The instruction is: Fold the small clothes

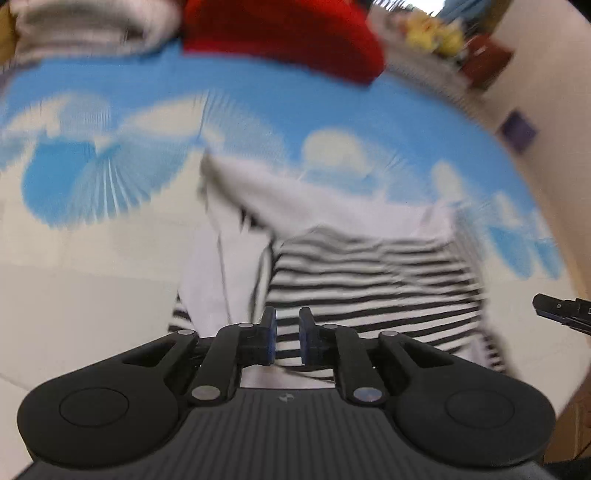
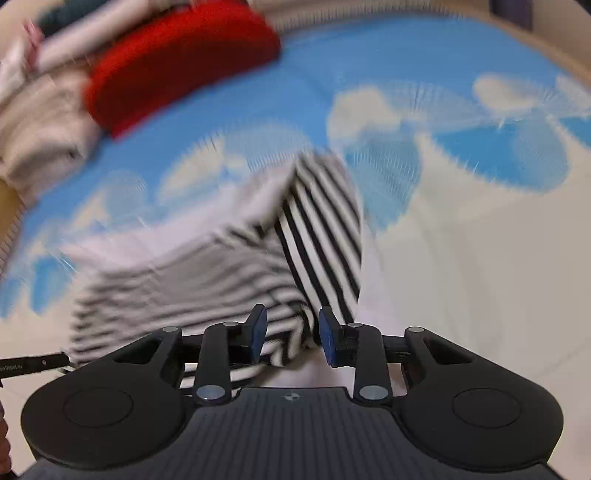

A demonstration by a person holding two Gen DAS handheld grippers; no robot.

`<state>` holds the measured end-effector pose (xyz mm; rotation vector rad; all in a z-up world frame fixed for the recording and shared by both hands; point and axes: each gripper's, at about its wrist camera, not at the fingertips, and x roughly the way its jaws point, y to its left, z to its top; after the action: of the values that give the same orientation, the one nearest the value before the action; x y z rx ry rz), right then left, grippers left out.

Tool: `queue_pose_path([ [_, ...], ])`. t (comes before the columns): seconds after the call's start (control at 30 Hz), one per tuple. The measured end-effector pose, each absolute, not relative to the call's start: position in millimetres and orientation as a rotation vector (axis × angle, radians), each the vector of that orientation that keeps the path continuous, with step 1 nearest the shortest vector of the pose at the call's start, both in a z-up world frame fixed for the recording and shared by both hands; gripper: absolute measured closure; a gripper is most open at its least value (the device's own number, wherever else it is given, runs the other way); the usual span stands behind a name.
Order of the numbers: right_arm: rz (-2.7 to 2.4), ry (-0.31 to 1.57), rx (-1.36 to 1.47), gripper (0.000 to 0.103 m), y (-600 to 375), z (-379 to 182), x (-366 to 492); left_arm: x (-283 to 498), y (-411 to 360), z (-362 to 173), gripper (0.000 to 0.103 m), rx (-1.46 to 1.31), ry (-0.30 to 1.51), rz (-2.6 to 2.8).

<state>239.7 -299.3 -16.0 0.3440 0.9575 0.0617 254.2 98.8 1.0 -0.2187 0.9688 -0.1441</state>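
Observation:
A small black-and-white striped garment point(image 1: 369, 280) lies partly folded on a blue-and-white cloud-patterned surface, with white fabric showing along its left and far side. My left gripper point(image 1: 287, 339) sits at its near edge, jaws narrowly apart with striped cloth seen in the gap. In the right wrist view the garment point(image 2: 207, 273) has a striped flap point(image 2: 321, 236) standing up. My right gripper point(image 2: 291, 338) is open over the garment's near right corner, holding nothing. Both views are motion-blurred.
A red folded item point(image 1: 288, 33) and a pale folded pile point(image 1: 92, 26) lie at the far edge; they also show in the right wrist view, the red item point(image 2: 177, 62) beside the pale pile point(image 2: 40, 122). Yellow toys point(image 1: 432, 29) sit far right. The right gripper's tip point(image 1: 561, 310) shows at right.

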Motion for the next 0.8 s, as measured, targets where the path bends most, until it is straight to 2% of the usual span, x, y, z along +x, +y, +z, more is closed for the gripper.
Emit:
queue_pose_path([
  [0.1, 0.068, 0.877, 0.360, 0.068, -313.6, 32.8, 199.5, 210.0, 102.6, 35.7, 0.089, -0.202, 0.925, -0.133],
  [0.17, 0.076, 0.826, 0.357, 0.063, -322.2, 52.2, 167.9, 175.2, 105.7, 43.3, 0.080, -0.212, 0.918, -0.128],
  [0.23, 0.069, 0.802, 0.369, 0.060, -332.7, 59.1, 133.7, 139.0, 111.8, 39.4, 0.056, -0.238, 0.922, -0.110],
  [0.27, 0.060, 0.802, 0.379, 0.059, -337.8, 57.0, 117.8, 119.8, 114.0, 32.2, 0.052, -0.254, 0.927, -0.099],
  [0.33, 0.026, 0.817, 0.392, 0.058, -345.6, 44.4, 92.1, 94.5, 120.6, 13.9, 0.032, -0.288, 0.945, -0.075],
  [0.4, -0.027, 0.871, 0.410, 0.057, -352.3, 17.9, 74.7, 76.6, 124.4, -16.0, 0.020, -0.321, 0.989, -0.033],
  [0.57, -0.091, 1.074, 0.435, 0.057, -347.8, -52.1, 57.1, 70.4, 127.8, -63.9, 0.019, -0.354, 1.118, 0.018],
  [0.73, -0.099, 1.161, 0.460, 0.054, -341.9, -81.1, 57.5, 79.2, 127.1, -86.4, 0.019, -0.326, 1.188, 0.080],
  [0.77, -0.110, 1.170, 0.447, 0.054, -341.9, -84.6, 57.2, 79.8, 127.8, -91.1, 0.021, -0.325, 1.204, 0.096],
  [0.8, -0.115, 1.182, 0.444, 0.054, -343.0, -87.9, 56.5, 80.7, 129.7, -97.1, 0.029, -0.324, 1.224, 0.110],
])
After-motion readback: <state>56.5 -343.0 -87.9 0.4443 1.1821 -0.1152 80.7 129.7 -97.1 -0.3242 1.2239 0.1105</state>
